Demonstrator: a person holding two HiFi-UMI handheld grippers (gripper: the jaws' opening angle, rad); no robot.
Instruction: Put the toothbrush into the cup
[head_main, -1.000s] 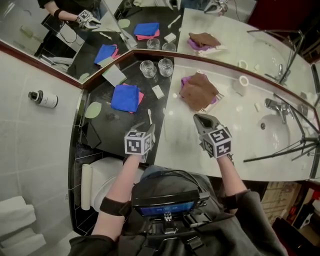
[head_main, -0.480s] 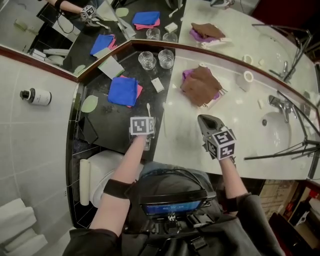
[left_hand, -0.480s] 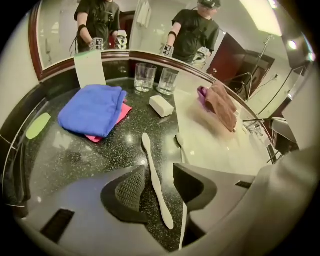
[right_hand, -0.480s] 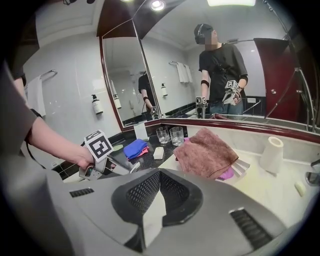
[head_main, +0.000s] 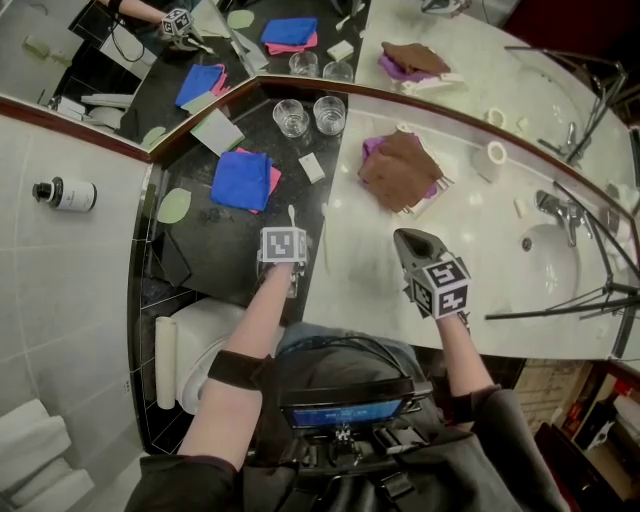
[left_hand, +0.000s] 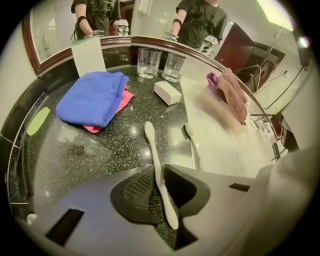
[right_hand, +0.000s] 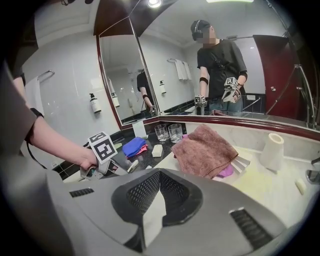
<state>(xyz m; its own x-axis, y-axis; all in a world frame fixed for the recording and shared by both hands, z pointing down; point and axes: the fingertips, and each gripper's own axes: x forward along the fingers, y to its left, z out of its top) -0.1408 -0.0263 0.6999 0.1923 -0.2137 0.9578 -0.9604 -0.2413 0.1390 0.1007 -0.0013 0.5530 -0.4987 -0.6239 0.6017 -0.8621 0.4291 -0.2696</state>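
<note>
A white toothbrush (left_hand: 154, 150) lies flat on the black speckled counter (left_hand: 90, 150), seen also in the head view as the toothbrush (head_main: 293, 215). My left gripper (left_hand: 159, 172) points steeply down over its handle. Its jaws are closing, and the tips press on the handle from both sides. Two clear glass cups (left_hand: 148, 62) (left_hand: 174, 66) stand upright at the back by the mirror, well beyond the brush; the head view shows these cups (head_main: 291, 118) (head_main: 329, 114). My right gripper (head_main: 408, 240) hovers shut and empty over the white counter (head_main: 470, 250).
A blue cloth (head_main: 240, 180) over a pink one lies left of the toothbrush. A white soap bar (head_main: 311, 168) sits before the cups. A second white brush-like utensil (left_hand: 192, 145) rests on the white counter's edge. A brown towel (head_main: 400, 172), paper roll (head_main: 487, 157), sink (head_main: 548, 262).
My left gripper came down onto the black counter over the toothbrush handle and now hides most of it in the head view. The right gripper stayed where it was.
</note>
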